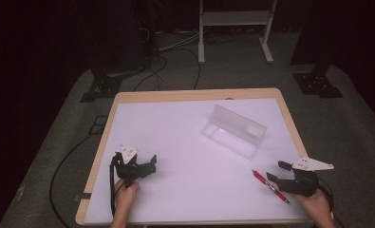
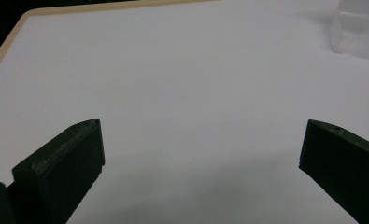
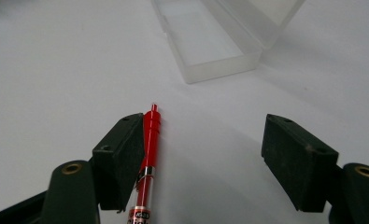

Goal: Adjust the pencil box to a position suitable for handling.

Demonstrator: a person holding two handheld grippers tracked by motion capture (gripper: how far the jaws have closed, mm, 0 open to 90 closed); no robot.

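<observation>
Red plastic pen [image 3: 148, 154], near the tabletop's front right corner, lying flat on the white sheet [image 1: 190, 142]. Likely light, stiff and slick, prone to rolling; best pinched across the barrel's middle. Right gripper [image 1: 276, 173] spread wide and empty, pen just inside one jaw, seemingly touching it, tip pointing away toward the far edge. Left gripper [image 1: 152, 162] near the front left edge, likewise wide open, holding nothing. Farther back, right of centre: clear plastic box [image 1: 232, 130], lid standing open, well apart from the pen.
</observation>
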